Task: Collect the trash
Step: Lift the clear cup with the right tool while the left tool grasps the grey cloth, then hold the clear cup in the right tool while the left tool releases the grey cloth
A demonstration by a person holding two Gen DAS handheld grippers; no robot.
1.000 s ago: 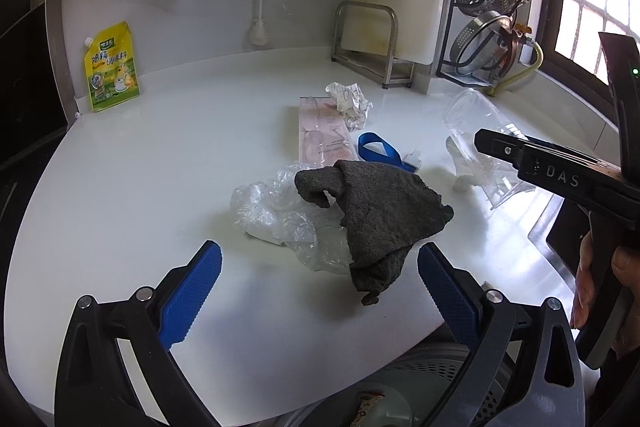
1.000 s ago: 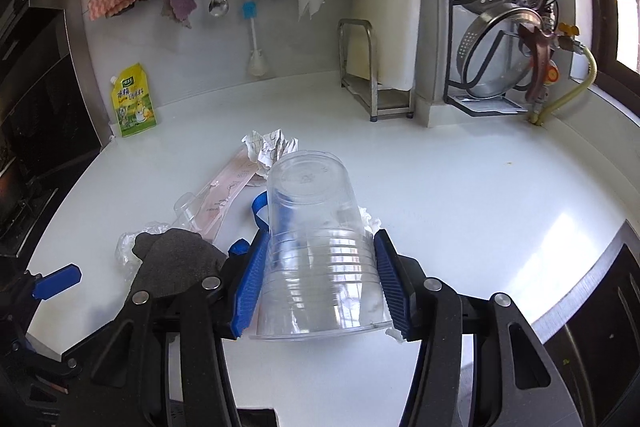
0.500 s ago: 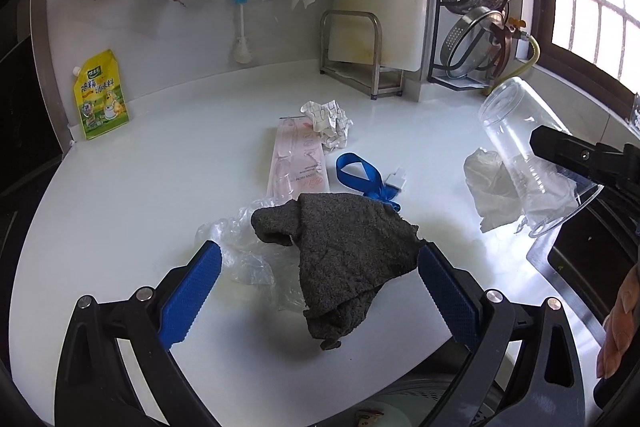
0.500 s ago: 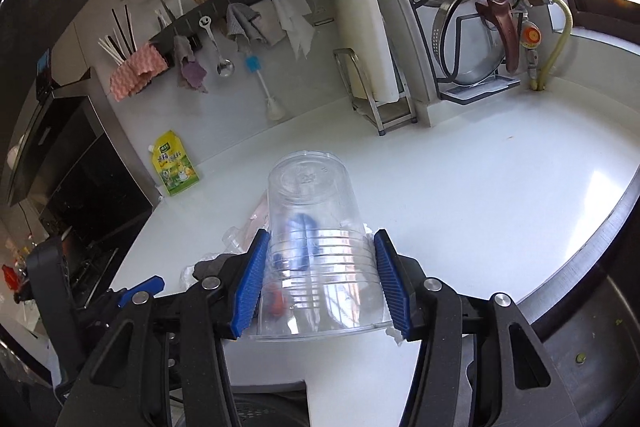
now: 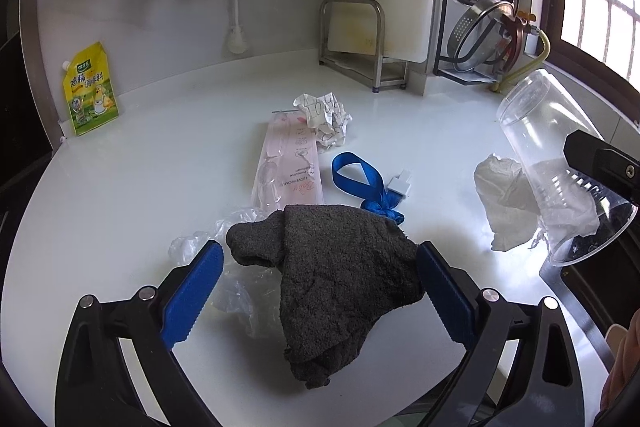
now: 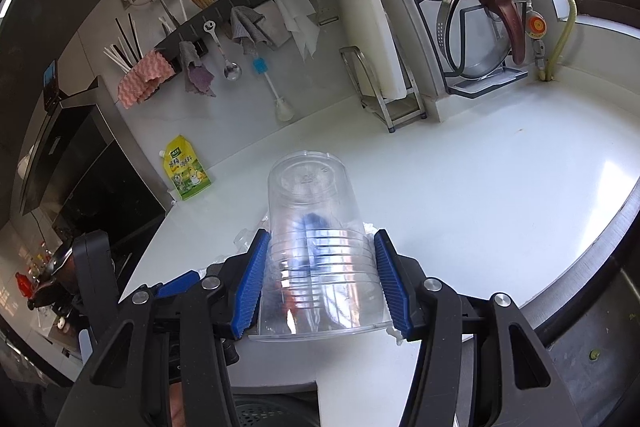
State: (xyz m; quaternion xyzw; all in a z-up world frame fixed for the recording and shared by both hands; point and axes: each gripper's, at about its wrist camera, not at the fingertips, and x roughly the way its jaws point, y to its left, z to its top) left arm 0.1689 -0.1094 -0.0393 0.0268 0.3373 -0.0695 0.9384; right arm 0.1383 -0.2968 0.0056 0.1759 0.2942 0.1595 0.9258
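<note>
A: How are the two grippers posed?

B: The left gripper (image 5: 316,283) is tilted down over the white counter (image 5: 160,163). Its jaws have just been closing a little, and a dark grey cloth (image 5: 336,279) is seen between them. Its right pad appears to touch the cloth's edge; the left pad is apart, so nothing is clenched. The right gripper (image 6: 320,279) is also pointed downward, and a clear plastic cup (image 6: 316,243) is grasped between its blue pads, base pointing away.

A: What is given by one view only?

B: In the left view, crumpled paper (image 5: 324,119), a pink packet (image 5: 288,163), a blue ribbon (image 5: 356,179), clear plastic film (image 5: 224,267) under the cloth and a white tissue (image 5: 504,203) beside the cup are shown. In the right view, these are mostly hidden behind the cup.
</note>
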